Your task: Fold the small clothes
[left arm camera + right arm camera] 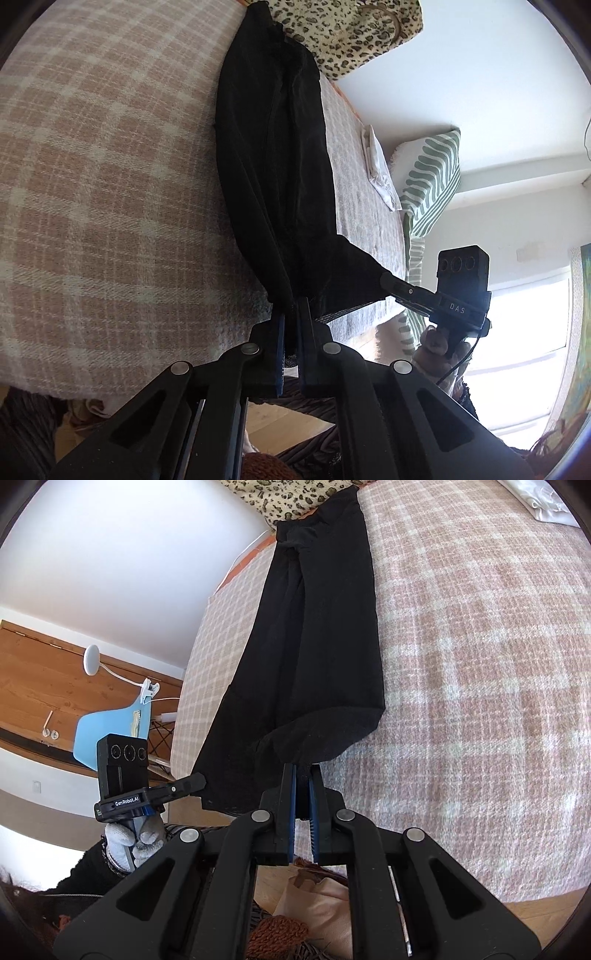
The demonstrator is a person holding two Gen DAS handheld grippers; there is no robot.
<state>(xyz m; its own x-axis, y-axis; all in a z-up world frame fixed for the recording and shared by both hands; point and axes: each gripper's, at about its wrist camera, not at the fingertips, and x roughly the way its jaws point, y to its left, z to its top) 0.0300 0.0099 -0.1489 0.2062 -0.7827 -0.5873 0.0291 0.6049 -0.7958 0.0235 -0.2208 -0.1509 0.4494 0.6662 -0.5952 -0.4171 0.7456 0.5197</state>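
Lengthwise on the bed's pink checked blanket [110, 166] lies a black garment [273, 155], reaching toward the far leopard-print pillow [354, 37]. Its near end is lifted: the left gripper [290, 314] pinches one corner, jaws nearly together on the cloth, and the right gripper [303, 782] clamps the other corner, apparently a hem. A folded white cloth [378, 166] lies far right.

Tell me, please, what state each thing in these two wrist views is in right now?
Left gripper: shut on the near edge of the black garment.
Right gripper: shut on the same near edge.
Black garment: stretched lengthwise along the checked blanket, near end lifted.
Checked blanket: spread flat.
White cloth: folded, lying apart.
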